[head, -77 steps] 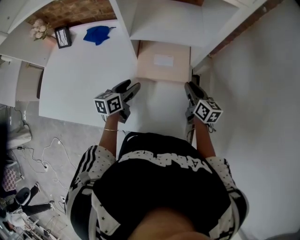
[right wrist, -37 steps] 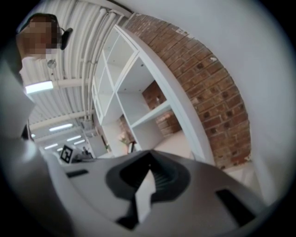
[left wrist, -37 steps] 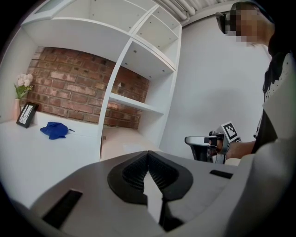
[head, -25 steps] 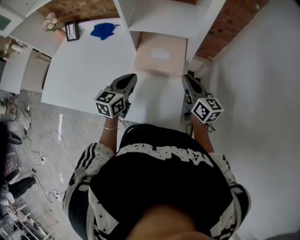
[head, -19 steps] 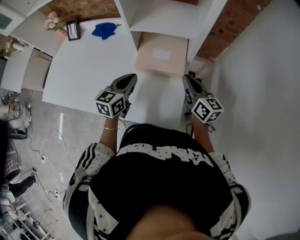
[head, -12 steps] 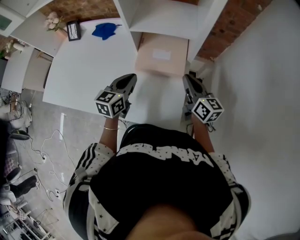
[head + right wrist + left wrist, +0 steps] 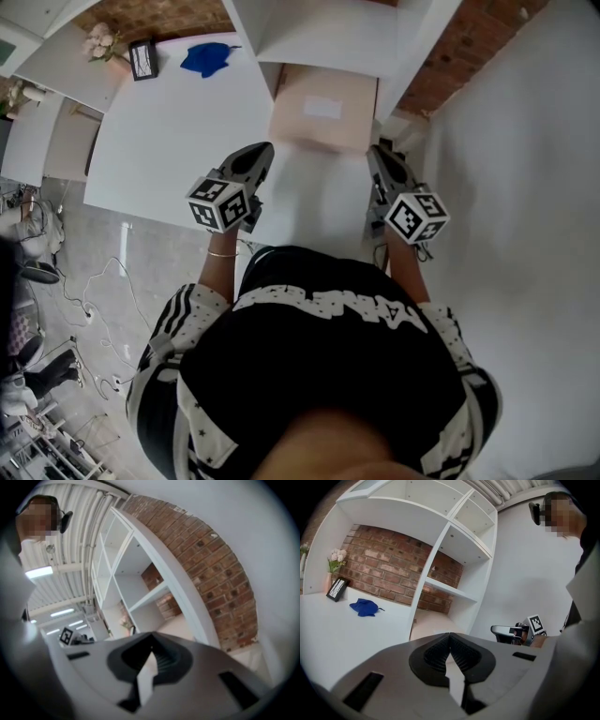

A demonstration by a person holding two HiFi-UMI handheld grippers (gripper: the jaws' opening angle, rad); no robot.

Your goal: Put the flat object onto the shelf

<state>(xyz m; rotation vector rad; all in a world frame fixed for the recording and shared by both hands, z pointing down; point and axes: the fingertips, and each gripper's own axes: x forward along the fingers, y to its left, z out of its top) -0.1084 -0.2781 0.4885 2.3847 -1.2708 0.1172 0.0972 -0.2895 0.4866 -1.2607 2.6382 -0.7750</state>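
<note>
Though partly under shelf (image 7: 330, 39), pink flat box (image 7: 323, 120).

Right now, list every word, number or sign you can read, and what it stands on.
None can be read.
Label on the box: too small.
Shirt print: distorted, unreadable.
Frame: too small.
Cubes on left gripper and right gripper: square patterns, no letters.

Blue cloth (image 7: 206, 59) on white table (image 7: 169, 141), picture frame (image 7: 143, 60) beside pale flowers (image 7: 101, 41), brick wall (image 7: 159, 14)
</note>
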